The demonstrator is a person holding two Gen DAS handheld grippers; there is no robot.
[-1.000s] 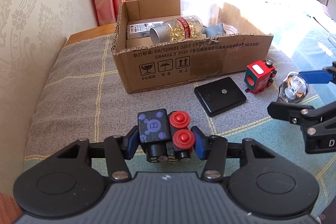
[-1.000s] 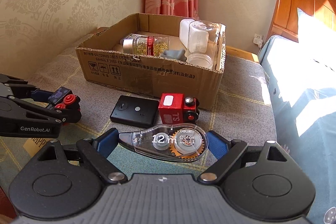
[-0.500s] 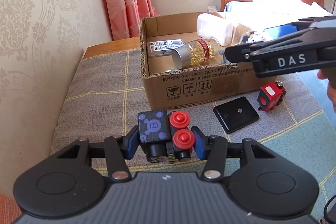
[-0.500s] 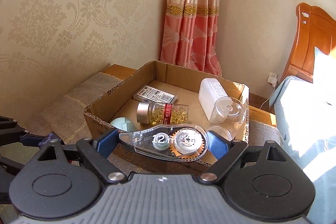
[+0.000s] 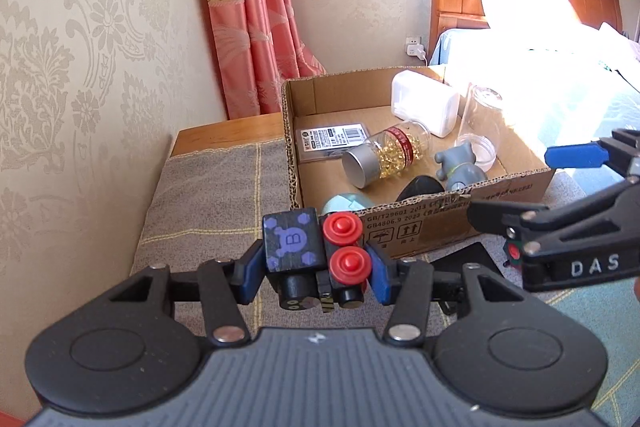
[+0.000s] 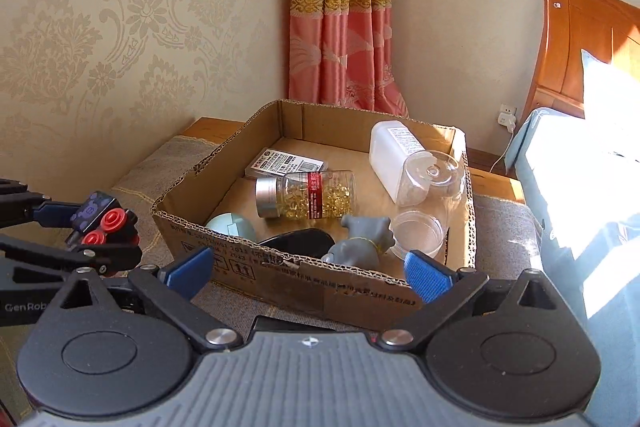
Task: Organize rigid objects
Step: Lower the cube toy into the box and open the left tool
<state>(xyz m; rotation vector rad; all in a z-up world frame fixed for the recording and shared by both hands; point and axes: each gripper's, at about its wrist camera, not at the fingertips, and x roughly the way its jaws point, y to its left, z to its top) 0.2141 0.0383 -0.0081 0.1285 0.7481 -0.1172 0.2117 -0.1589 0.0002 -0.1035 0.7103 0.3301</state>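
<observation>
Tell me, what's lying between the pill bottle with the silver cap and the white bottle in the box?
Nothing: in both wrist views, only bare cardboard box floor separates the pill bottle and the white bottle.

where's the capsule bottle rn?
Capsule bottle lies on its side mid-box in the cardboard box, between the white bottle and teal case, right wrist view.

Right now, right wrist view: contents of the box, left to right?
Teal round case → capsule bottle → grey figurine → clear round lid.
</observation>
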